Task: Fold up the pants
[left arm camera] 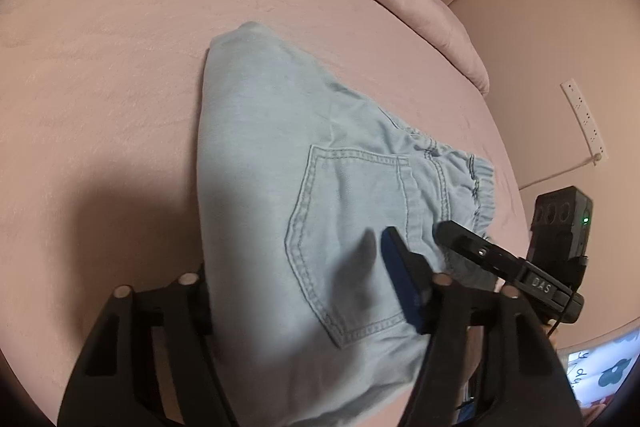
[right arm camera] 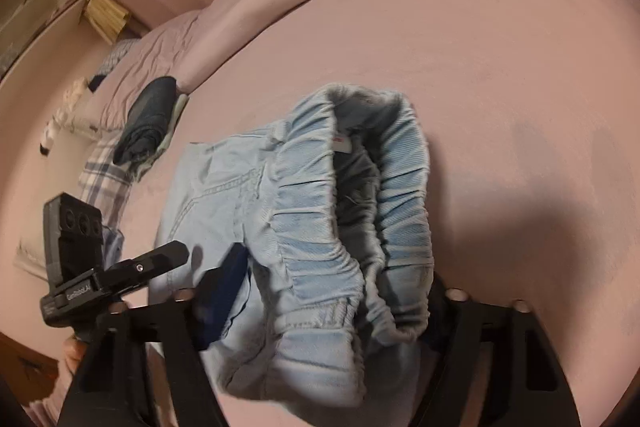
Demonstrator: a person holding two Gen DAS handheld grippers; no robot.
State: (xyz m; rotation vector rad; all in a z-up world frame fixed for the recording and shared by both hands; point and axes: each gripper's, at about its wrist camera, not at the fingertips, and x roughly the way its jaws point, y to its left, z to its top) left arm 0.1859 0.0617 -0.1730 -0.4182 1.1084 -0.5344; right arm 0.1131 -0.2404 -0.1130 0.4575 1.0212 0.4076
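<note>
"DAS" reads in pale letters on the black clamp bar [left arm camera: 538, 283] of the right gripper, just below its camera box [left arm camera: 562, 223]. The left gripper's clamp bar [right arm camera: 80, 293] shows "GenRobot.AI", probably, since it is blurred. The pants' waistband tag [right arm camera: 340, 145] is illegible.

Pants [left arm camera: 304, 187] on bed [left arm camera: 100, 75], btwn claws.
</note>
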